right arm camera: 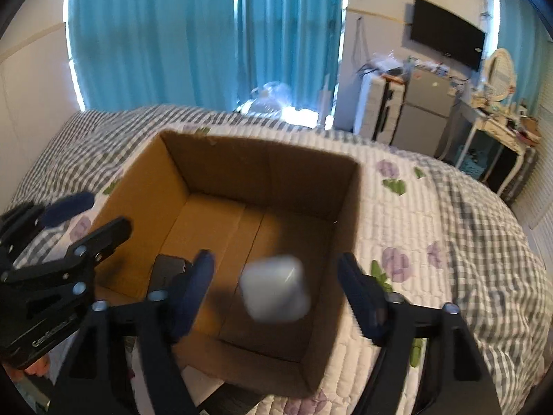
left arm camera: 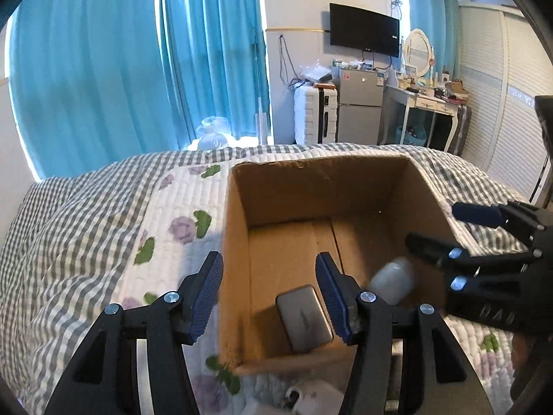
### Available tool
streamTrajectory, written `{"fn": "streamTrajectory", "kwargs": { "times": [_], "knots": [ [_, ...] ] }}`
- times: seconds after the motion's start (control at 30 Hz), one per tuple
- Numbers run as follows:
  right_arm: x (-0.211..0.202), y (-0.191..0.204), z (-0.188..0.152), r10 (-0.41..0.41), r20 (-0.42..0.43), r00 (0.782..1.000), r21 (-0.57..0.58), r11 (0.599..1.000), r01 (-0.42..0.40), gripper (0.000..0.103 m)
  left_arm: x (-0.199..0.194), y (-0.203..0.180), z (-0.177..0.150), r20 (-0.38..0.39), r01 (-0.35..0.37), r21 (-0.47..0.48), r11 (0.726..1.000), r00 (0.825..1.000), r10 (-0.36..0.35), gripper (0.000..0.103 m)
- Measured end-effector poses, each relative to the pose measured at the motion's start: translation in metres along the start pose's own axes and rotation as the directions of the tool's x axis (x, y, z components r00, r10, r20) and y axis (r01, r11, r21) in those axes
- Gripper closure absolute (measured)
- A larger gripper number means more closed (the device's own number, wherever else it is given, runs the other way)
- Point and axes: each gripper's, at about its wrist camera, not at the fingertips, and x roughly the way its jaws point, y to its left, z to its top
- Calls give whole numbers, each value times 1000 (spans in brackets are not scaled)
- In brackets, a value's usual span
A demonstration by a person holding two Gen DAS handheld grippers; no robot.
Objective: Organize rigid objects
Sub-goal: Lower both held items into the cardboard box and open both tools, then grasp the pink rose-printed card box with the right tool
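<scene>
Cardboard box [right arm camera: 172, 186] sat open on the quilted bed [right arm camera: 432, 242], filling the centre of both views. Right gripper [right arm camera: 276, 297] stood wide, its pads clear of the blurred white case [right arm camera: 274, 288] between them, over the box interior. Left gripper [left arm camera: 269, 297] was open and empty above a grey flat device [left arm camera: 304, 318] lying on the box floor, lower centre.

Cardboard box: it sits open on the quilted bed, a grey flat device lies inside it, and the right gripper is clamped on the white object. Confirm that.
Not quite. The right gripper is open: in the right wrist view the blurred white object sits between its fingers, touching neither. The cardboard box does sit open on the bed, with the grey flat device inside.
</scene>
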Motion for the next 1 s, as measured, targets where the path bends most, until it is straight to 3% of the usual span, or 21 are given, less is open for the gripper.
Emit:
{"fn": "streamTrajectory", "kwargs": {
  "times": [0.3,0.37,0.43,0.6,0.83,1.0],
  "knots": [
    [-103,1,-5,-102,53,993,-6,995,102,24,-76,19,2,-23,18,-14,1000,1000,-18,44],
    [-126,3,-11,-113,55,992,4,994,112,22,-97,19,-4,-21,17,10,1000,1000,-17,35],
    [-143,5,-20,-124,55,991,8,992,123,21,-116,20,-13,-4,1,13,1000,1000,-1,15],
    [-166,20,-51,-136,51,989,7,991,135,12,-136,20,-43,-30,6,11,1000,1000,-6,10],
    [-128,46,-127,-62,-88,994,1,998,62,9,-114,25,-105,-125,52,-44,998,991,-57,7],
    [-71,65,-179,-7,-217,976,12,1000,9,9,-83,21,-141,-169,-11,-73,997,986,-2,7]
  ]
}}
